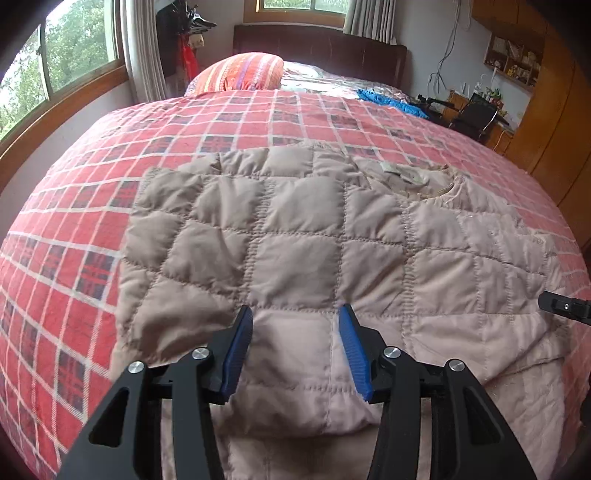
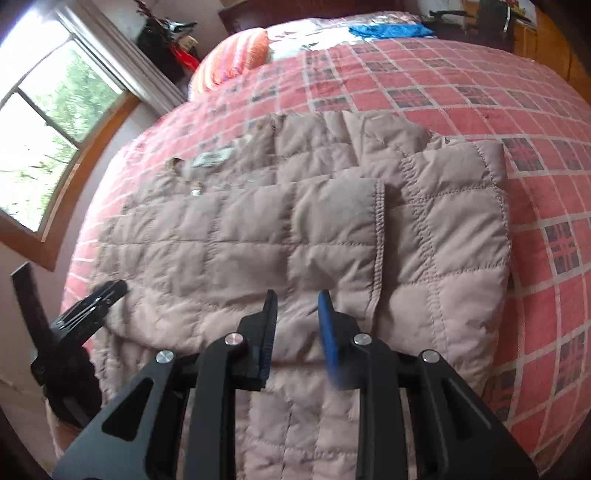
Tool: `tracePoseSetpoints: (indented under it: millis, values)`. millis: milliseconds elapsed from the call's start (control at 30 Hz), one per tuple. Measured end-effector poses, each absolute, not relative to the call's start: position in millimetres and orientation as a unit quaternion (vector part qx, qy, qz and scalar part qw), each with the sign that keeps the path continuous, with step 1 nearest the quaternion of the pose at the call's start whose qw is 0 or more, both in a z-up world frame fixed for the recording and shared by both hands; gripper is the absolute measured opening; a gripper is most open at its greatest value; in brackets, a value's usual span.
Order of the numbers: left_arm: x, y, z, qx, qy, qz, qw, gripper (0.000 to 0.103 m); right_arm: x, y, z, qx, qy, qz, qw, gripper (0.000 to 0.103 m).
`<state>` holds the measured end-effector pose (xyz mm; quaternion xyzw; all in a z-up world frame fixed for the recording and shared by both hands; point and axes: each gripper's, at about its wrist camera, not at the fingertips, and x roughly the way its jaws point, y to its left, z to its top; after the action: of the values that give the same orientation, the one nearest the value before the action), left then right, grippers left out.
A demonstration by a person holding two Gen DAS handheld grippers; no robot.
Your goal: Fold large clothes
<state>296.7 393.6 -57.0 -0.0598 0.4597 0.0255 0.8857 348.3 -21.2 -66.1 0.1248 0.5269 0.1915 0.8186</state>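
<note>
Bed [image 1: 92,229] under a red plaid blanket [image 2: 461,92], filling most of both views, dark headboard [image 1: 321,48] at the far end. Wood-framed window [image 1: 55,70] along the wall to the left. Spread flat across the blanket: a beige quilted jacket [image 1: 295,229], near hem hanging over the bed's near edge, collar with a pale label [image 2: 212,160] lying toward the far side. In the right wrist view, one sleeve [image 2: 314,229] folded across the jacket's body, cuff edge resting short of the right-hand side seam. Striped orange pillow [image 1: 240,72] near the headboard, a blue cloth [image 2: 388,30] beside it further right. Left gripper [image 1: 295,314] over the jacket's near part, jaws wide apart, nothing between the blue pads [image 1: 236,354]; contact with the fabric hard to judge. Right gripper [image 2: 297,299] likewise over the near part, close to the sleeve's cuff, jaws apart with a narrower gap, nothing clamped.
</note>
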Motion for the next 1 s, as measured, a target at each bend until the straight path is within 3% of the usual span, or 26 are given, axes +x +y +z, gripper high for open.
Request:
tracePoseSetpoints:
  millis: [133, 267, 567, 700, 833, 1000]
  values:
    - [235, 417, -25, -0.068, 0.436, 0.002, 0.897, 0.065, 285, -41, -33, 0.085, 0.492, 0.205, 0.842, 0.045]
    - [162, 442, -13, -0.029, 0.422, 0.026, 0.906, 0.071, 216, -62, -31, 0.056, 0.490, 0.206, 0.845, 0.045]
    - [21, 484, -27, -0.039, 0.435, 0.062, 0.897, 0.073, 94, -101, -68, 0.064, 0.505, 0.183, 0.841, 0.055]
    - [-15, 485, -40, -0.045, 0.444, 0.063, 0.893, 0.073, 58, -114, -78, 0.082, 0.507, 0.170, 0.841, 0.056]
    - [-37, 491, -51, -0.067, 0.450, 0.059, 0.888, 0.073, 33, -125, -83, 0.094, 0.506, 0.157, 0.843, 0.064]
    - [-49, 498, -64, -0.090, 0.459, 0.048, 0.882, 0.073, 18, -139, -93, 0.107, 0.515, 0.145, 0.838, 0.064]
